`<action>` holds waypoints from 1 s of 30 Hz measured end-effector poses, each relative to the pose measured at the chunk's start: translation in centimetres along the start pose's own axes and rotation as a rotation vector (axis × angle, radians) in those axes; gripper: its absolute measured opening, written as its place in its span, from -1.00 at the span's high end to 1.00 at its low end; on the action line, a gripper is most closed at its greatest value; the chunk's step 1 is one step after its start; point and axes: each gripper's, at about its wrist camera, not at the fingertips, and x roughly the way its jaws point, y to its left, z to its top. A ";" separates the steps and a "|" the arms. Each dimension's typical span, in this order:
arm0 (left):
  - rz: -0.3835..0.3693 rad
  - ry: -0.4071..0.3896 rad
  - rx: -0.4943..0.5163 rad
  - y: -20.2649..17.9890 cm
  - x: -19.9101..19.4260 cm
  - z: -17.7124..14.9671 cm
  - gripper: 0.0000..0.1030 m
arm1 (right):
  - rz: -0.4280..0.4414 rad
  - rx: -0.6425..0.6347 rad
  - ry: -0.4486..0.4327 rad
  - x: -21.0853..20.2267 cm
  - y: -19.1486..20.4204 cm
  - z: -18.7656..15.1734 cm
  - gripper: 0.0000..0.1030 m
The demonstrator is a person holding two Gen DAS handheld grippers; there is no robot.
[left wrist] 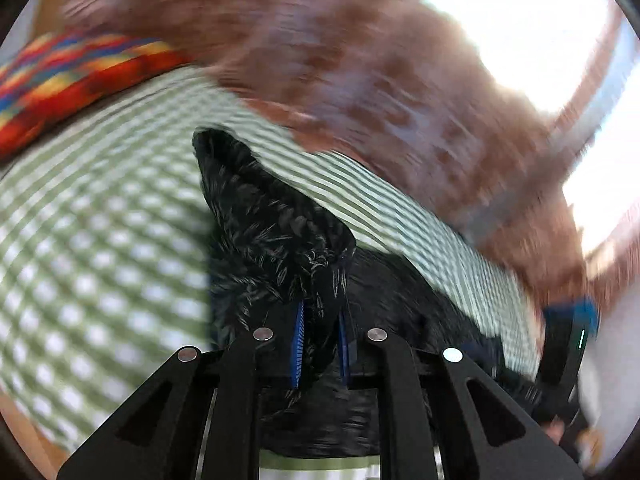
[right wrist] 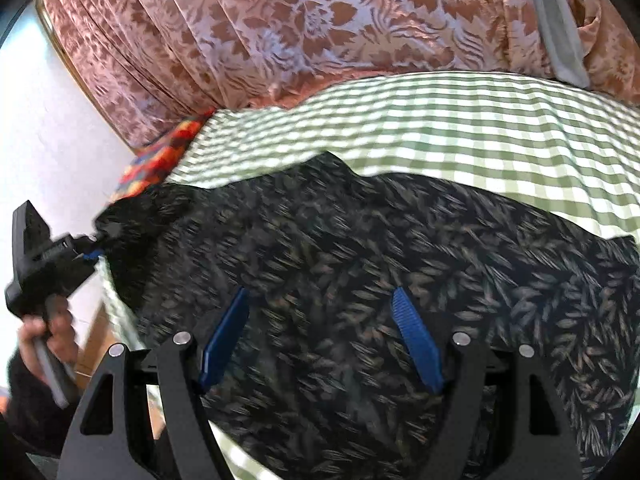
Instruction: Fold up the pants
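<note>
Black leaf-print pants (right wrist: 360, 248); green-white checked sheet (right wrist: 480, 128); rust floral curtain (right wrist: 300, 20).

Left wrist view motion-blurred; curtain (left wrist: 360, 80) smeared; pants (right wrist: 360, 280) cut off at bottom edge

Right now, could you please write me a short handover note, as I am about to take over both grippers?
Left gripper: shut on an edge of the pants, lifted off the bed.
Right gripper: open, fingers above the pants, holding nothing.
Pants: dark, leaf-patterned, spread across the checked bedsheet.
Done: one edge gripped.
Left: probably grip with the right, then fold; no finished fold shows.
</note>
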 end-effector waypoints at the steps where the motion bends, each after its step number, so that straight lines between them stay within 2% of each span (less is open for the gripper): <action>1: -0.002 0.012 0.037 -1.0 0.5 -0.3 0.76 | 0.034 0.003 0.005 0.1 0.3 0.3 -0.44; 5: 0.023 0.084 0.177 -4.5 3.4 -2.1 0.76 | 0.196 0.031 0.073 1.5 1.3 1.6 -0.53; 10: 0.082 0.109 0.257 -5.9 4.6 -3.4 0.76 | 0.340 0.114 0.144 4.2 1.8 2.8 -0.58; 14: 0.104 0.121 0.270 -5.9 4.8 -3.6 0.76 | 0.383 0.121 0.188 6.5 3.0 3.6 -0.58; 19: 0.117 0.128 0.280 -6.0 4.9 -3.5 0.76 | 0.396 0.094 0.225 8.3 4.2 4.3 -0.58; 30: 0.134 0.130 0.287 -6.3 5.1 -3.7 0.76 | 0.400 0.087 0.256 9.7 4.8 5.1 -0.59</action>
